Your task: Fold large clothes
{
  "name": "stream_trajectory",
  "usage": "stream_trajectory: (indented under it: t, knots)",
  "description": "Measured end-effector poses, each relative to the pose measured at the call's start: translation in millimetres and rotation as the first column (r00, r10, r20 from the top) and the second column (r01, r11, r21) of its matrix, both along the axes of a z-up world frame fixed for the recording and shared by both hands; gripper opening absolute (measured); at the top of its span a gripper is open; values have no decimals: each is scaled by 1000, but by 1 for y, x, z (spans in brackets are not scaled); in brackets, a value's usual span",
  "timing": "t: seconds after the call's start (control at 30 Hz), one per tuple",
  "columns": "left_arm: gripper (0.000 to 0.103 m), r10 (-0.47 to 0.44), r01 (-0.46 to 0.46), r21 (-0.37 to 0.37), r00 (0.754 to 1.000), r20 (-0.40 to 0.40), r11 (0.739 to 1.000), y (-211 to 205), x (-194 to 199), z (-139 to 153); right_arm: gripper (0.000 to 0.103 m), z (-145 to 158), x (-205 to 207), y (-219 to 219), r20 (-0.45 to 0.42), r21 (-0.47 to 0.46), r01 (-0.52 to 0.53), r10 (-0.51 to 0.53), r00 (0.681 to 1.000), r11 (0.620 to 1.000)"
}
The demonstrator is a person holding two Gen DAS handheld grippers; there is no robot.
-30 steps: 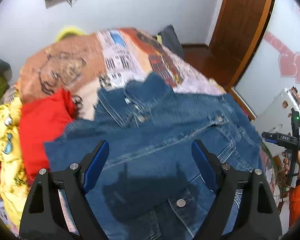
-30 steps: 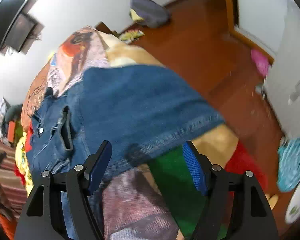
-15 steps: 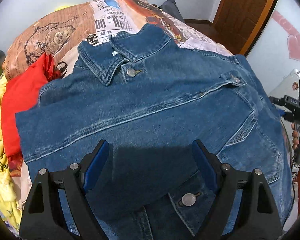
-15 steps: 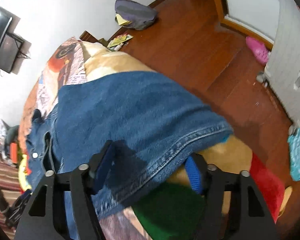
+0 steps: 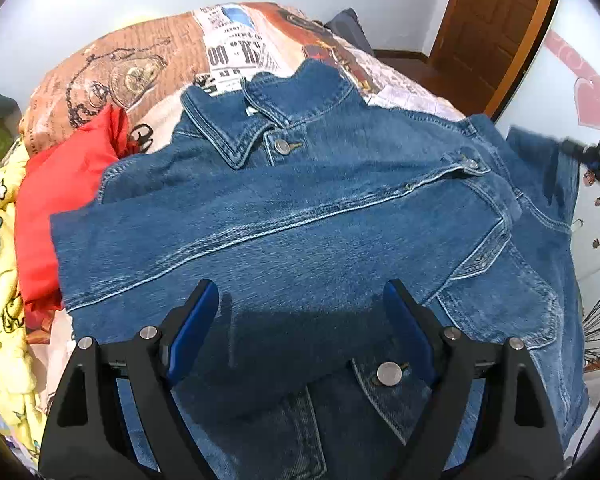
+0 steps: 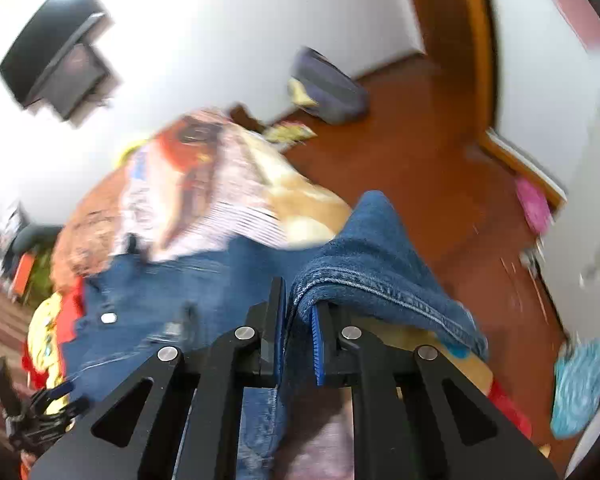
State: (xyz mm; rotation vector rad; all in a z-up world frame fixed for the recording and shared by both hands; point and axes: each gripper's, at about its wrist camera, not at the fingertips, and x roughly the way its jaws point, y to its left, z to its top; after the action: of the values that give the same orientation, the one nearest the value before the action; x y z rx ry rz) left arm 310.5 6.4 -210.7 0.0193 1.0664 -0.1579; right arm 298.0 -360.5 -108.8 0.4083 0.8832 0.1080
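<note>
A blue denim jacket (image 5: 320, 208) lies front-up on the patterned bedspread (image 5: 148, 64), collar toward the far wall, one sleeve folded across the chest. My left gripper (image 5: 300, 320) hovers open and empty over its lower front. My right gripper (image 6: 298, 308) is shut on the jacket's edge (image 6: 364, 264) and lifts a fold of denim off the bed's side. The right gripper's tip also shows in the left wrist view (image 5: 588, 154) at the jacket's right edge.
A red garment (image 5: 60, 184) and a yellow printed one (image 5: 0, 280) lie left of the jacket. Wooden floor (image 6: 420, 152) with a grey bag (image 6: 332, 88), a wooden door (image 5: 496, 20) and a wall TV (image 6: 56, 52) surround the bed.
The right gripper has closed on the jacket's edge and raised it. The left gripper has pulled back slightly and stays open over the jacket.
</note>
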Motion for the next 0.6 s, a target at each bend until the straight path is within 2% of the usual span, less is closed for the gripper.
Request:
stream_trajectory:
  t: [0.17,0.27,0.37,0.6]
  knots:
    - [84,-1,1,-15,999,37,1000,6,-12,16,10,43,-10,55,111,-25,-133,135,985,991]
    - [84,-1,2,-20,999,49,1000,10,-19,21,10,49,-18,92,134,-29,-227,228,964,974]
    - [84,-1,2,-16,999,50,1000,14,-26,23,10,35,-21,123,106,-16,-315,314,943,949]
    - [84,-7,7,0,999,51,1000,22,-40,20,10,-31,-27,169,-76,9,-437,437,896,899]
